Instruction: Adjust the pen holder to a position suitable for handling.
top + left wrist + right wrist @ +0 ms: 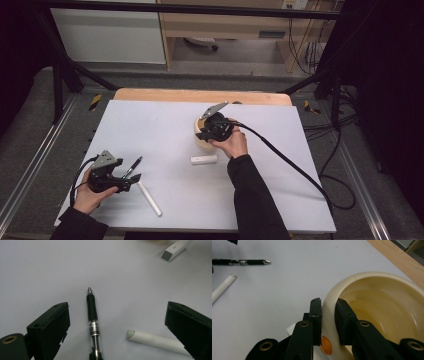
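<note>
Right tongs (328, 308) pinch bowl (372, 290) rim near table (397, 258) edge; left tongs (117, 322) spread.

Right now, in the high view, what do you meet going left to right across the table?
left gripper → black pen → white tube → small white block → cream bowl, its wall clamped by the right gripper

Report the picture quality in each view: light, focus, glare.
High view: dim, dark at the edges, white table evenly lit. Left gripper view: pen sharp, glint on its tip, jaws slightly soft. Right gripper view: cream bowl rim sharp, near jaws blurred, soft sheen inside.
</note>
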`<state>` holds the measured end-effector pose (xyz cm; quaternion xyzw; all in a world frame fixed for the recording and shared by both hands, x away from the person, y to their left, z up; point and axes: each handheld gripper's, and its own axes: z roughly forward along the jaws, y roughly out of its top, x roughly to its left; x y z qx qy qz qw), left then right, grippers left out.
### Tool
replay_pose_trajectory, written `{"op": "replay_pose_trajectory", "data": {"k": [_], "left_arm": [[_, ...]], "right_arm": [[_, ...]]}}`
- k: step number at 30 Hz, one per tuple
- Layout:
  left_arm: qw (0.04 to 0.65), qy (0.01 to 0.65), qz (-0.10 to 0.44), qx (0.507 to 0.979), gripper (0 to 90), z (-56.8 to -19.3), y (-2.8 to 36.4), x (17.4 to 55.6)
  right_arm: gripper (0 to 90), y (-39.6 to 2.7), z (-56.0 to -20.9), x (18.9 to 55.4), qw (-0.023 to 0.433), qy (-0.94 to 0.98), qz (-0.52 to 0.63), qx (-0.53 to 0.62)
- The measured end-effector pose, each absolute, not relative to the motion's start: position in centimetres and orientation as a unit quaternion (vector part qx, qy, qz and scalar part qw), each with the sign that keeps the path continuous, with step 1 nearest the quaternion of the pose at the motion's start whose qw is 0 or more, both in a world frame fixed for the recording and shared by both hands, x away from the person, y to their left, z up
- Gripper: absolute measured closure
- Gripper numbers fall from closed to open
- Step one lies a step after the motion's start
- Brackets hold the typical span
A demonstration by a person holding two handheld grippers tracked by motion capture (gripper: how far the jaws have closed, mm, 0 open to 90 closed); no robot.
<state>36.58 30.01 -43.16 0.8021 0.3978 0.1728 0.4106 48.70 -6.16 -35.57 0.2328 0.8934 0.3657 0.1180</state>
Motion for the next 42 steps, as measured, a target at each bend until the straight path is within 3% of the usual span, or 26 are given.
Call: {"op": "replay_pose_trajectory", "data": {"k": [22,32,39,42], "left_arm": [[0.408,0.397,0.173,0.804,6.1,-43.2,30.0,36.6],[0.407,0.397,0.173,0.804,6.1,-43.2,30.0,36.6],[0.408,0.397,0.173,0.804,6.1,-43.2,30.0,36.6],[0.407,0.397,0.172,0.804,6.1,-43.2,30.0,36.6]], "right_arm": [[76.8,-8.2,-37.0,49.1,0.086,0.895,0.358,0.251],[72.5,-8.3,-37.0,49.3,0.116,0.893,0.360,0.243],[63.0,-8.3,-37.0,49.3,0.138,0.891,0.360,0.240],[51.5,-8.5,-36.1,48.7,0.144,0.880,0.375,0.252]]}}
